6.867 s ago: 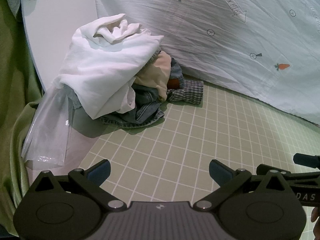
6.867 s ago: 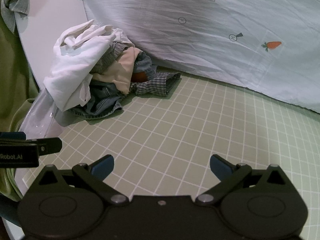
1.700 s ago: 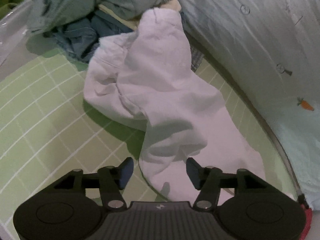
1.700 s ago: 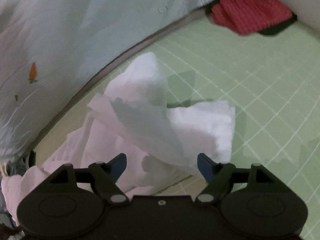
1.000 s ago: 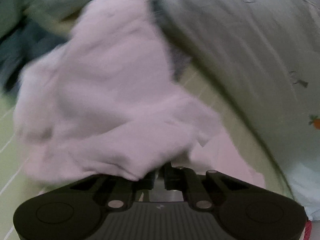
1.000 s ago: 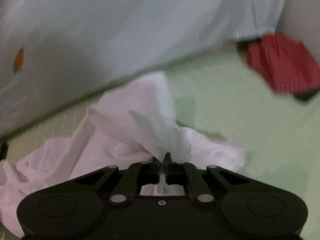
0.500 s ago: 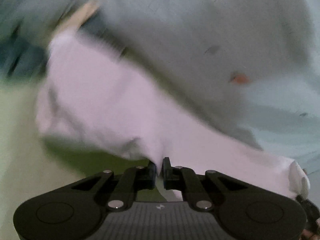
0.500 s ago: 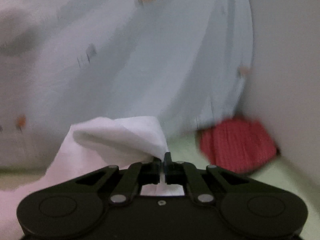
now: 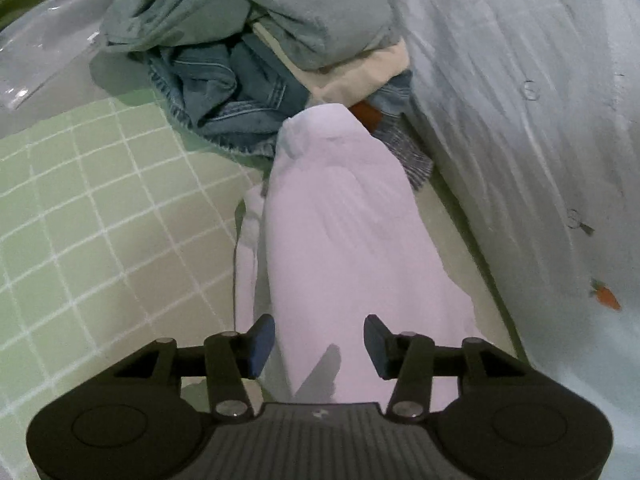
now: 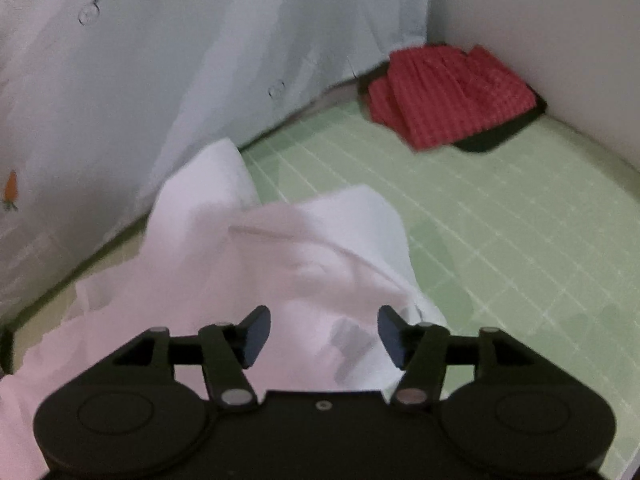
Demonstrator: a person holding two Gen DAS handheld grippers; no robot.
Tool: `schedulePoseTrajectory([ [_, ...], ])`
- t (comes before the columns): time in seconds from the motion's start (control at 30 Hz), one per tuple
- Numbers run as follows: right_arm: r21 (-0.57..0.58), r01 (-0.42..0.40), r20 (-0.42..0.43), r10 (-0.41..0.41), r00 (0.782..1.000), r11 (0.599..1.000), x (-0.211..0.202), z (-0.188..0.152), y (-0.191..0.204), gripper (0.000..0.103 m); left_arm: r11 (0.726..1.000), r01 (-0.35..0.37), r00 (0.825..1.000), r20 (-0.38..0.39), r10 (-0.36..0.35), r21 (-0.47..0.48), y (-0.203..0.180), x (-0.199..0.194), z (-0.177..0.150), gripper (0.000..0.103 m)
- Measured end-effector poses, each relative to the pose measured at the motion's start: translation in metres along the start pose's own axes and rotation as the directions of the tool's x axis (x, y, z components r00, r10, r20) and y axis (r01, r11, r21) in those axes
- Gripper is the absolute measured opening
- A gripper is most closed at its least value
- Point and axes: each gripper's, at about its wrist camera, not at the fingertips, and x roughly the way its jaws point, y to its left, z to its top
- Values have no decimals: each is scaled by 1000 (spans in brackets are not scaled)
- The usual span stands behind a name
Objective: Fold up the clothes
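Note:
A white garment [image 9: 336, 216] lies stretched out on the green checked mat [image 9: 80, 216], running from the clothes pile toward me. My left gripper [image 9: 319, 344] hovers over its near end, jaws opening, cloth lying beneath the gap but not pinched. In the right wrist view the garment's other end [image 10: 280, 256] lies rumpled by the pale sheet. My right gripper [image 10: 324, 334] stands over it, jaws opening, and the pads press on nothing.
A pile of clothes [image 9: 248, 44] with grey-green, denim and beige pieces sits at the mat's far left end. A pale sheet with carrot prints [image 9: 540, 128] hangs along the back. A folded red garment [image 10: 448, 96] lies in the far right corner by a white wall [image 10: 540, 40].
Both grippers were shut on the white garment's ends and carried them apart. Now both have let go and stand open, and the garment lies stretched along the mat.

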Motion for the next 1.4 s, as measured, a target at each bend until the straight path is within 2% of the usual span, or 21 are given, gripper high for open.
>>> schedulePoseTrajectory([
  [0.1,22,50,-38,-49,998,998,8,-8,0,75,1000,-17,1000,-4,17,17,2,22,14,51],
  [0.3,65,168,-124,-159,979,984,11,-29,-9,81,999,-47,999,-26,47,20,10,49,26,54],
  [0.4,116,153,-162,-133,978,982,16,-34,-14,83,999,-36,999,-36,37,37,10,54,26,55],
  [0.5,175,107,-194,-73,978,979,25,-37,-16,84,999,-23,998,-49,25,38,11,57,24,55],
  [0.6,212,56,-209,-10,978,976,33,-39,-13,83,999,-4,998,-66,6,33,12,60,23,52],
  [0.63,223,44,-212,5,977,974,36,-39,-12,83,1000,6,998,-63,-4,29,12,60,22,47],
  [0.67,233,25,-212,26,977,972,39,-39,-11,80,1000,15,998,-59,-14,22,12,60,21,43],
  [0.7,243,6,-212,47,976,970,41,-39,-10,69,1000,21,998,-60,-20,15,12,62,21,36],
  [0.73,232,-6,-215,58,975,973,45,-38,-8,57,1000,26,998,-63,-26,8,11,64,21,26],
  [0.77,221,-18,-219,68,973,975,48,-38,-5,34,999,32,997,-65,-32,1,10,66,21,21],
  [0.9,102,-32,-249,57,967,994,69,-29,15,16,999,34,997,-76,-33,8,0,78,21,14],
  [1.0,42,-46,-250,55,967,998,85,-17,33,12,999,43,995,-94,-40,21,-20,99,25,12],
  [1.1,34,-68,-233,74,970,997,110,2,49,10,997,56,993,-110,-49,61,-52,131,34,11],
  [1.13,23,-94,-197,97,975,995,118,9,54,10,996,68,992,-109,-61,64,-64,141,39,11],
  [1.23,-14,-90,-122,87,989,996,131,38,79,8,993,111,990,-96,-106,49,-101,168,52,10],
  [1.3,-37,-81,-63,79,995,996,136,60,96,7,988,149,987,-73,-146,36,-121,166,61,9],
  [1.4,-76,-104,63,108,992,992,100,81,103,7,975,203,979,7,-204,87,-139,130,65,8],
])
